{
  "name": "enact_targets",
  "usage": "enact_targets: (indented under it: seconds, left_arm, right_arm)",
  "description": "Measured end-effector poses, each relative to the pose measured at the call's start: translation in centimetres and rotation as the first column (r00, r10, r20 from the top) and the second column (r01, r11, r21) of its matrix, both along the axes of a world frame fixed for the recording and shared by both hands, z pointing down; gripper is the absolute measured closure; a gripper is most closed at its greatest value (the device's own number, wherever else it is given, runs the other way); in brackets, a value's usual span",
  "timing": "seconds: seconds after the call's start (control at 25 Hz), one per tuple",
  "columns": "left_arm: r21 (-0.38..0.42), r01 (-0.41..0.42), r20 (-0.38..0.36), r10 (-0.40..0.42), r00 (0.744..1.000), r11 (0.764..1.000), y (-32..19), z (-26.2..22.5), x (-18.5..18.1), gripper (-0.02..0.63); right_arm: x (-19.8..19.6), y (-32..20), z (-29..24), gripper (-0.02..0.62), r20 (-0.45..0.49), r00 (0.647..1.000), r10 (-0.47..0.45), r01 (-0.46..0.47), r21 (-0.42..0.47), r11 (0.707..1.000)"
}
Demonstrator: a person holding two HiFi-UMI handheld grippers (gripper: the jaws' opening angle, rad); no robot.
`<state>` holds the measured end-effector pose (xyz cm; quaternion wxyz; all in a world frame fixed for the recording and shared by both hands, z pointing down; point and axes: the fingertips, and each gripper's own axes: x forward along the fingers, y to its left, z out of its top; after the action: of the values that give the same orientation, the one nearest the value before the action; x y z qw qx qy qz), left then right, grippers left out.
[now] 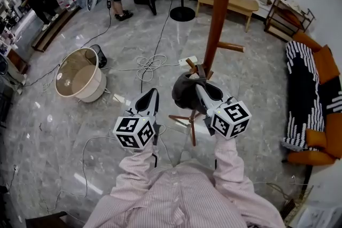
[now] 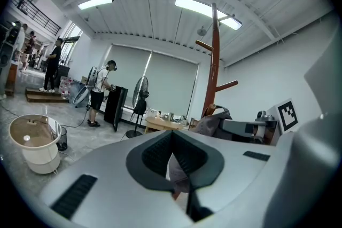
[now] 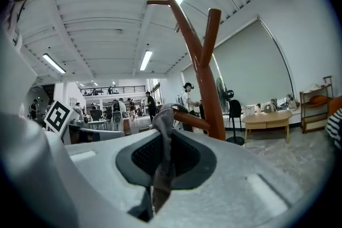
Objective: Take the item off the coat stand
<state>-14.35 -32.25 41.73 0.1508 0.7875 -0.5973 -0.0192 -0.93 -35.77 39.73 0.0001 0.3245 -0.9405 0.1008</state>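
Head view, looking steeply down: the coat stand [image 1: 219,8] rises toward 12 o'clock, and the item, a dark grey fabric piece [image 1: 184,92], hangs on one of its lower pegs [image 1: 193,68] near the centre of the frame. My right hand-held gripper [image 1: 200,88] comes in from 5 o'clock and is clenched on the item. In the right gripper view a fold of grey cloth [image 3: 163,136] is pinched flat between the pads and runs up to the peg [image 3: 195,121], draping over its tip. My left hand-held gripper [image 1: 153,94] sits at 9 o'clock of the item, close by but apart from it. In the left gripper view its jaws are drawn together with none of the item in them, and the cloth [image 2: 214,123] lies off toward 2 o'clock in front of the trunk [image 2: 212,72]. A pale sliver shows in the slot between the left pads, and I cannot identify it. Progress, as I judge it: the reach and the grasp are done with one gripper, but the removal is not, because the fabric is hooked over the peg and bears on it. What is left is to lift the cloth up and outward along the peg until it clears the tip, then carry it away from the stand. The left gripper has no part in the hold at this stage.
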Motion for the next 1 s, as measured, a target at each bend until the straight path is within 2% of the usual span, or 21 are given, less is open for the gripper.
enact_targets:
  seconds: [0.44,1.0]
  left_arm:
    - [-0.001,0.01,-0.012,-0.01,1.0,1.0,2.3,0.0,-1.1,0.604]
    - [0.007,-0.008,-0.018,0.008,1.0,1.0,5.4,-0.5,-3.0,0.604]
  right_arm:
    - [-2.3,1.5,-1.3,0.572,0.004,1.0,-0.026,0.026,0.03,0.999]
    - [-4.1,3.8,-0.9,0.572,-0.026,1.0,0.01,-0.009,0.031,0.999]
